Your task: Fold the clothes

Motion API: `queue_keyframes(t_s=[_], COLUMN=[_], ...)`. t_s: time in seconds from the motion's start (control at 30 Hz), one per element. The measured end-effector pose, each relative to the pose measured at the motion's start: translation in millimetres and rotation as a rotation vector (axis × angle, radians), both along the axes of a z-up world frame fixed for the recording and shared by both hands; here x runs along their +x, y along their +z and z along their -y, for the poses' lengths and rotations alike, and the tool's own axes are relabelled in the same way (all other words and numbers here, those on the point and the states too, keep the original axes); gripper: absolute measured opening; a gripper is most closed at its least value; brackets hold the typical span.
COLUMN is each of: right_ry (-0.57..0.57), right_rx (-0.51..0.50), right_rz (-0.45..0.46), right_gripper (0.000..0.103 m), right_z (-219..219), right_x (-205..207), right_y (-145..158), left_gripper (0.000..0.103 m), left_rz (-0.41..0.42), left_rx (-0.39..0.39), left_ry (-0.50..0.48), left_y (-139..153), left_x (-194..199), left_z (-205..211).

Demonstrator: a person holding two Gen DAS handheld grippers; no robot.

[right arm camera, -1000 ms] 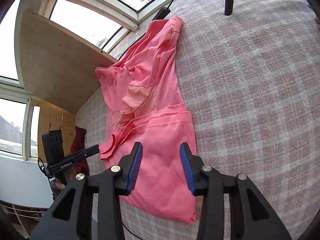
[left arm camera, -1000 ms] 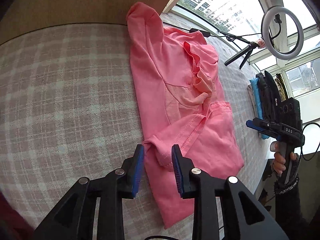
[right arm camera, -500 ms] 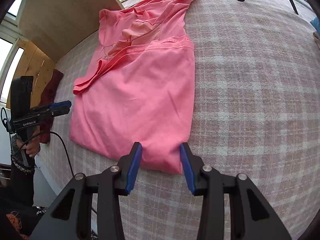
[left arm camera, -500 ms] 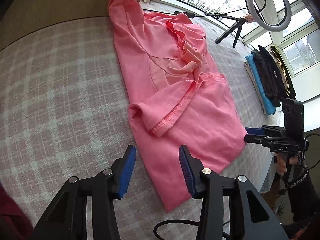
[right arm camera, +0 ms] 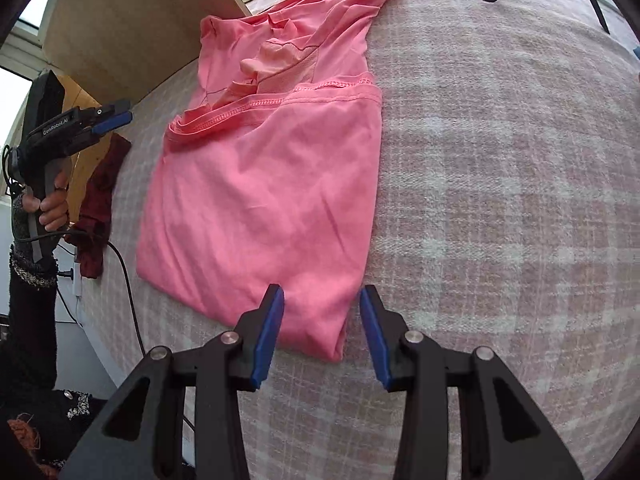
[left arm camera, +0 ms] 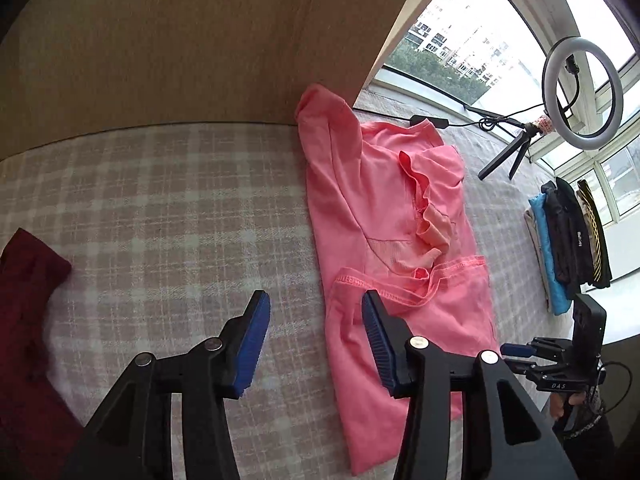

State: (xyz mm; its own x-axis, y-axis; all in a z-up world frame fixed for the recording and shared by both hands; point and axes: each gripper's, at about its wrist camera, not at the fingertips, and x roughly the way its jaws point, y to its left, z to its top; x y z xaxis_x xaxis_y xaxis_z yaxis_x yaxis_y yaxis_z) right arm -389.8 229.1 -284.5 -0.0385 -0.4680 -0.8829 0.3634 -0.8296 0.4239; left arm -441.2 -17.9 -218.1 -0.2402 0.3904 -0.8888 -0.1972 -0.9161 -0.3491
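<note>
One coral-pink folded knit shirt (right arm camera: 264,184) runs lengthwise from the plaid bed's (right arm camera: 500,184) near edge toward the window, neckline far. Left hand-held gripper (left arm camera: 316,336) is opening, empty; right hand-held gripper (right arm camera: 322,330) is unclenched astride the near corner.

Pink shirt (left arm camera: 384,216) lies flat on the checked blanket (left arm camera: 160,208), bottom half folded up, neckline bunched, near the window edge.

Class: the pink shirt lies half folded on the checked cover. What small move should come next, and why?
Probably lower the right claw and close on the pink shirt's near corner, which sits between its open pads. The left claw is opening, empty, over the checked cover.
</note>
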Motion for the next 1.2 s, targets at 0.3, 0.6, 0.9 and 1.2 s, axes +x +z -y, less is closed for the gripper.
queue_keyframes(t_s=[0.3,0.6,0.9,1.2], right_ry=[0.077,0.127,0.142,0.168], right_rx=[0.000,0.041,0.011,-0.011], right_rz=[-0.009,-0.032,-0.033,-0.042], right_gripper=[0.039,0.039,0.006,0.004], right_z=[7.1,8.1,10.1,0.6], right_x=[2.9,11.0,12.1,16.6], right_y=[-8.8,-0.7,2.2,23.5], left_gripper=[0.045,0.014,0.005,0.004], left_rz=[0.141,0.124,0.105,0.135], left_rx=[0.002,0.032,0.049,0.165], left_ry=[-0.025,-0.060,-0.107,-0.127], left_y=[-51.1,-52.6,-44.0,-29.0], left_x=[85.2,89.4,92.5,98.0], left_z=[-30.5,-42.7,-42.3,-24.8])
